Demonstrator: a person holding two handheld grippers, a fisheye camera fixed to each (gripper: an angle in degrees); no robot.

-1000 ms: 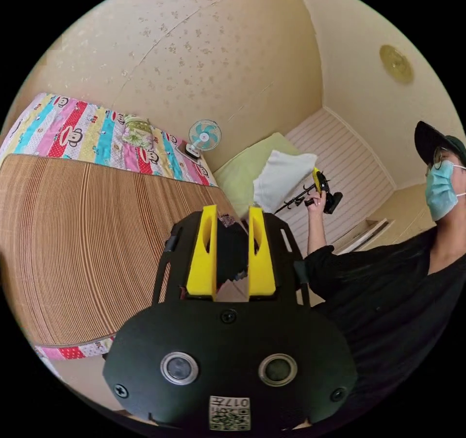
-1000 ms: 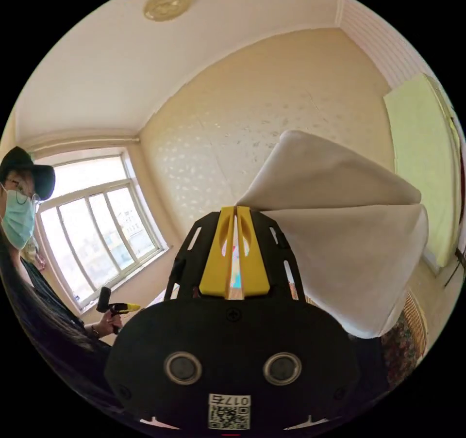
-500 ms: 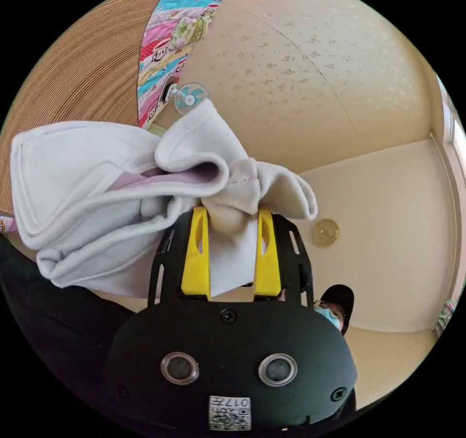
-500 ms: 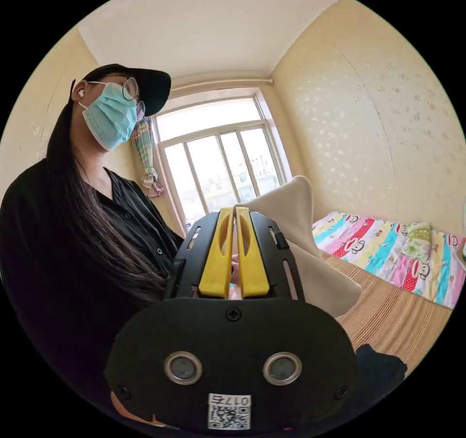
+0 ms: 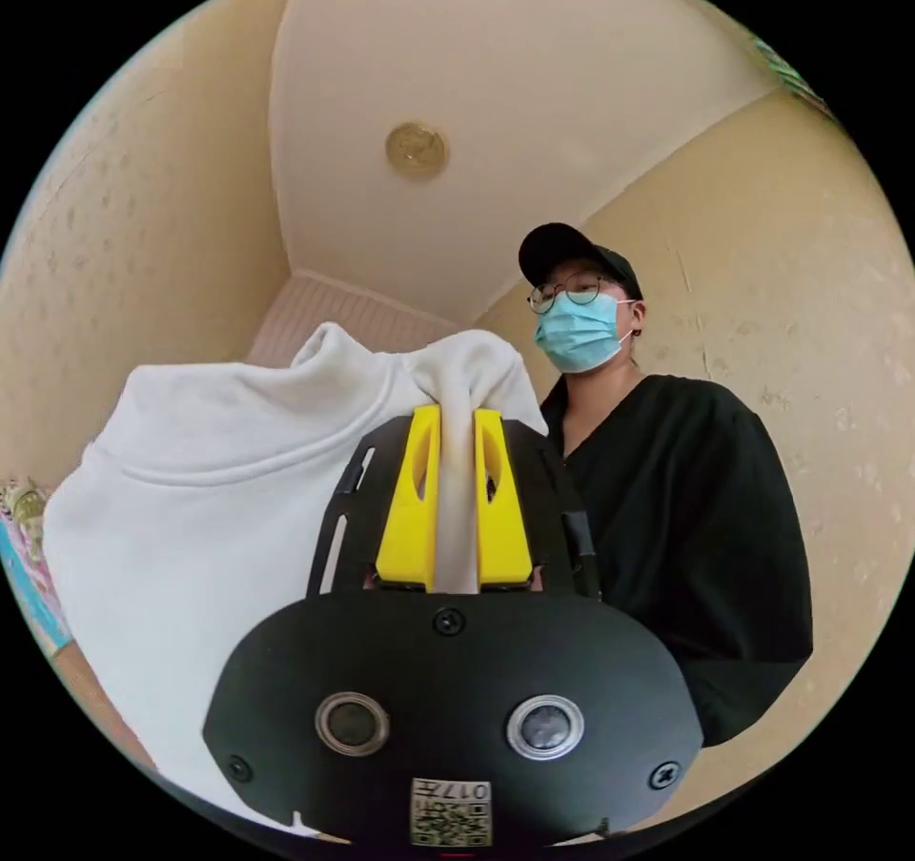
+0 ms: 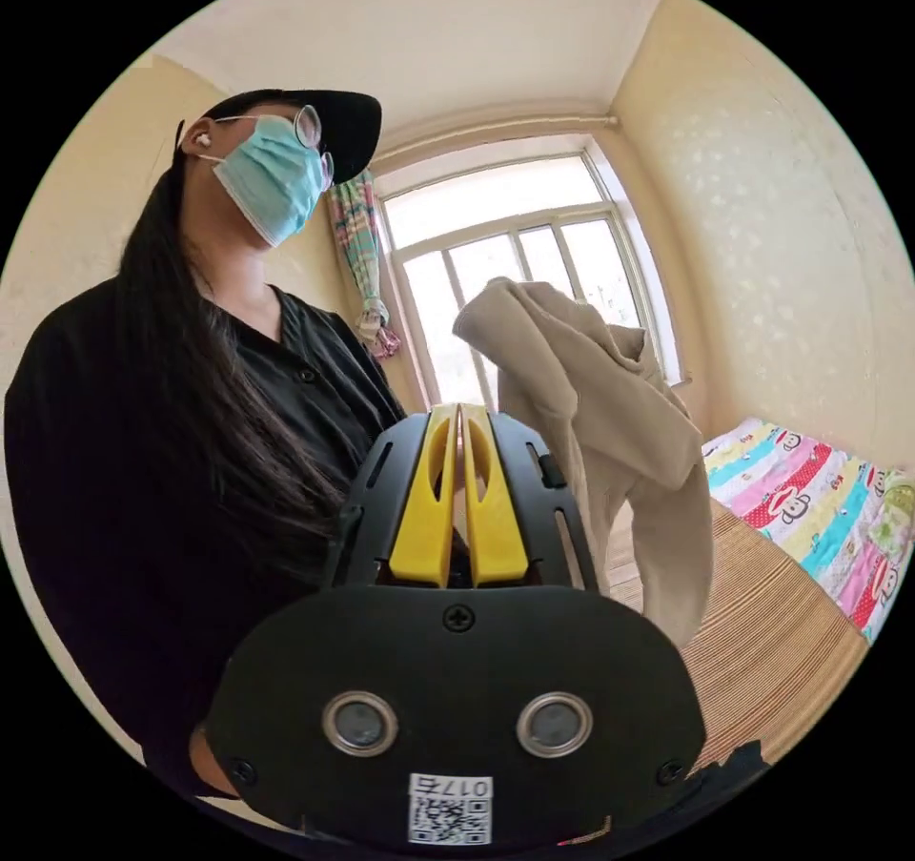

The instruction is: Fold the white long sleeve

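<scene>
White fleece takes up the lower left of the left gripper view: the shirt [image 5: 219,518] is bunched and held up in the air, its ribbed hem or collar band curving across the top of the mass. A gathered fold of it runs straight down between the yellow jaws of the left gripper [image 5: 456,499], and both jaws press on the cloth, so this gripper is clamped on the shirt.

Behind the shirt in that view stands the person [image 5: 667,508] in a black top, with the ceiling above and a round gold ceiling fitting [image 5: 416,150].

In the right gripper view the shirt [image 6: 610,451] hangs in front of the window [image 6: 505,270], looking beige against the light, its lower part drooping above the near edge of the striped mat [image 6: 762,632] on the bed. The right gripper [image 6: 458,494] has its jaws drawn together with only a thin slit between them. I cannot tell whether any cloth is caught in that slit; the shirt appears beside and behind the jaw tips, not clearly between them.

At the far edge of the mat lies a bright cartoon-print sheet [image 6: 810,508]. A patterned curtain [image 6: 357,251] is tied back at the left side of the window.

Each gripper body carries a small white code sticker with printed characters, mirrored and too small to make out with any certainty.
</scene>
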